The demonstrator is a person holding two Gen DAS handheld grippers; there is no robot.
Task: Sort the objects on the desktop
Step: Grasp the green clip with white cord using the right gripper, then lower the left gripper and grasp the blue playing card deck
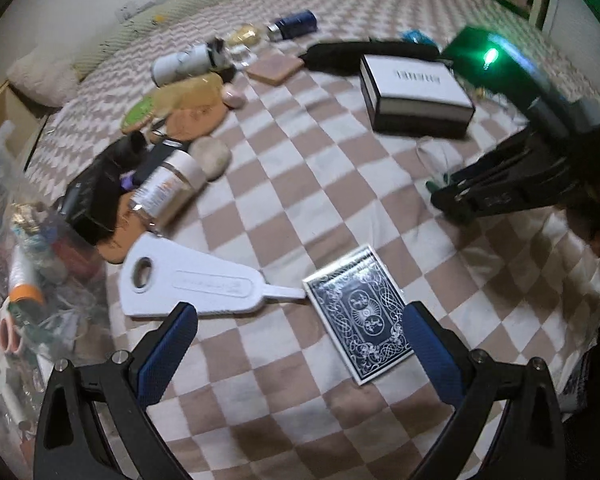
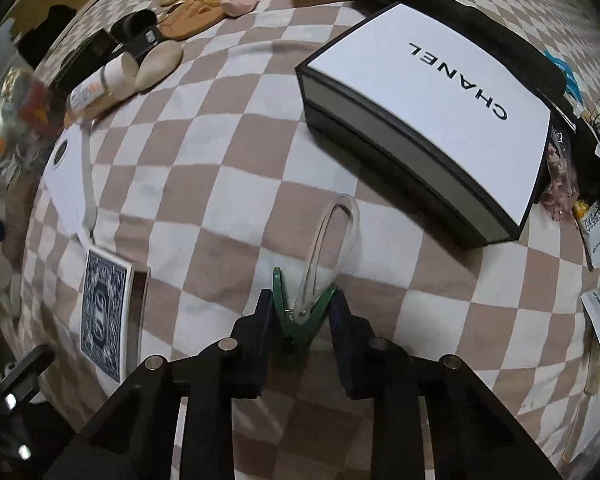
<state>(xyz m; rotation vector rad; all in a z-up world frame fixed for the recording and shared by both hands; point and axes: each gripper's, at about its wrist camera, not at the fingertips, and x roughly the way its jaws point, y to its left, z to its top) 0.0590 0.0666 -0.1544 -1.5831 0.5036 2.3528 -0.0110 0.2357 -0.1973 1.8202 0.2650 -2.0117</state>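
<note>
Pinching a green clip (image 2: 300, 320) between its fingertips, the right gripper (image 2: 300, 312) hangs low over the checked bedspread (image 2: 220, 160), a loop of clear tubing (image 2: 332, 236) trailing forward from the clip's mouth. The clip's handles look squeezed, so my advice is to keep the pressure even and lift straight up, letting the loop clear the cloth before swinging toward any pile; a jerk could twist the clip out of the pads.

The left gripper (image 1: 300, 320) stands wide open and holds nothing, poised above one deck of blue-backed playing cards (image 1: 360, 316) that lies flat just beside one white paddle-shaped tool (image 1: 192, 280). To take the deck well, I would come down square across its short sides, since its far corner touches the tool's narrow tip.

Counted elsewhere: one white Chanel box (image 2: 428, 120) with dark sides sits near the middle, one long black pouch (image 2: 460, 28) behind it, one pale stone (image 1: 210, 156) and one small cream-capped bottle (image 1: 168, 188) in the row along the left, with two tan round-edged flat pieces (image 1: 196, 114) farther back. The clutter at the far left is too blurred to count.
</note>
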